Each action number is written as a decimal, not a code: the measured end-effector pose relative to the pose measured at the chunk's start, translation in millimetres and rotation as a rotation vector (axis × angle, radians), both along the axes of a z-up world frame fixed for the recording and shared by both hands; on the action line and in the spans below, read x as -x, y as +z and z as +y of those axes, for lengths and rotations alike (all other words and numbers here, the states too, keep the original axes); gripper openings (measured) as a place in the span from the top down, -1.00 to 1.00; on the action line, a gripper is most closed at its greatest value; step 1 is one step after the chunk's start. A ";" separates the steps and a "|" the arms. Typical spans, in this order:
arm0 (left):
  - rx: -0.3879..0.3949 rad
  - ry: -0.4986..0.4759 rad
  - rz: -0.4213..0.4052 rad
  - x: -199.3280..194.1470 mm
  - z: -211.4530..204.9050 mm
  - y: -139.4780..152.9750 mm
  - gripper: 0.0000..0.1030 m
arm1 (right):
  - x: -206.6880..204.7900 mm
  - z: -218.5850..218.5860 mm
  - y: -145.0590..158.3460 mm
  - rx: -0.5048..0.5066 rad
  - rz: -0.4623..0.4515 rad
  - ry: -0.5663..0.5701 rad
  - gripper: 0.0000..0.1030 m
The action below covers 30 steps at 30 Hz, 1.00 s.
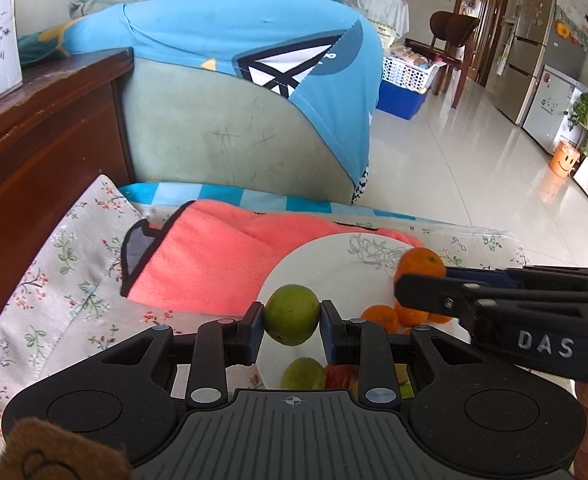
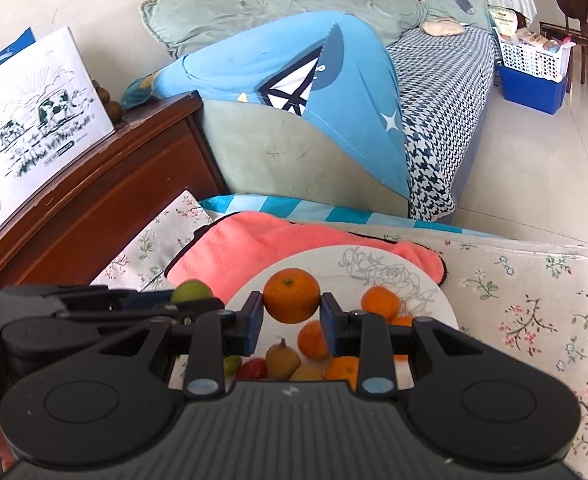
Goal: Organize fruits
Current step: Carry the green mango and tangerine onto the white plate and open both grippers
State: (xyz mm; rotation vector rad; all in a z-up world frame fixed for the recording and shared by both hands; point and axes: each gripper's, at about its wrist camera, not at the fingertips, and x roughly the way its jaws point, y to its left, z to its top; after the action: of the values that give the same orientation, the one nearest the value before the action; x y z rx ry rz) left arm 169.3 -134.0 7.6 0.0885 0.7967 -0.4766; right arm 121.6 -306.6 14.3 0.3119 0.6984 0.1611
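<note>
— While both of my hands are up over the white plate (image 1: 333, 256), what do you see in each tool?

— Your left tool (image 1: 292, 314) is clenched on a green fruit (image 1: 292, 314), its two blue-faced pads pressing the fruit's sides. The fruit hangs clear above the near left rim of the plate. Your right tool (image 2: 292, 306) is clenched on an orange (image 2: 292, 294) in the same way, one pad on each side, and that orange hangs over the middle of the plate.

— And where do my two tools stand to each other?

— Side by side and close. From the left wrist view your right tool comes in from the right edge with its orange at its tip, above the far right part of the plate. From the right wrist view your left tool lies low at the left, with the green fruit showing just past it.

— What lies on the plate under my tools?

— Several small oranges (image 2: 379, 302) on the right half, a brownish pear-shaped fruit (image 2: 282, 356) nearer the front, a red fruit (image 2: 254, 368) beside it, and another green fruit (image 1: 303, 374) at the near rim. The plate bears a grey flower drawing on its far side.

— What carries the plate?

— A coral pink towel (image 1: 214, 256) under its far edge, spread on a surface covered with a floral cloth (image 2: 533, 304).
</note>
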 end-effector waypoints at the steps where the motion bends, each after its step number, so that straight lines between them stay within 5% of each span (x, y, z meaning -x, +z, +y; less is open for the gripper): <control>1: 0.005 0.004 0.004 -1.3 -0.2 -0.9 0.48 | -2.9 -0.8 -1.6 -0.006 0.001 0.001 0.40; 23: 0.024 0.048 0.039 -8.9 -1.1 -5.1 0.42 | -26.1 -14.2 -21.3 -0.066 0.034 -0.065 0.32; 28: -0.005 0.077 0.022 -3.1 2.0 3.3 -0.11 | -19.8 -8.7 -11.9 -0.026 0.043 -0.065 0.29; 30: -0.019 0.082 0.017 0.0 3.9 5.7 -0.13 | -15.9 -5.8 -8.3 0.009 0.056 -0.069 0.21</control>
State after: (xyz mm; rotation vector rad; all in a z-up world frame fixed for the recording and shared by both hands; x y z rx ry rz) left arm 169.3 -130.2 13.3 0.0687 0.8182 -0.3925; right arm 137.5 -312.5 5.9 0.3324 0.7426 0.0842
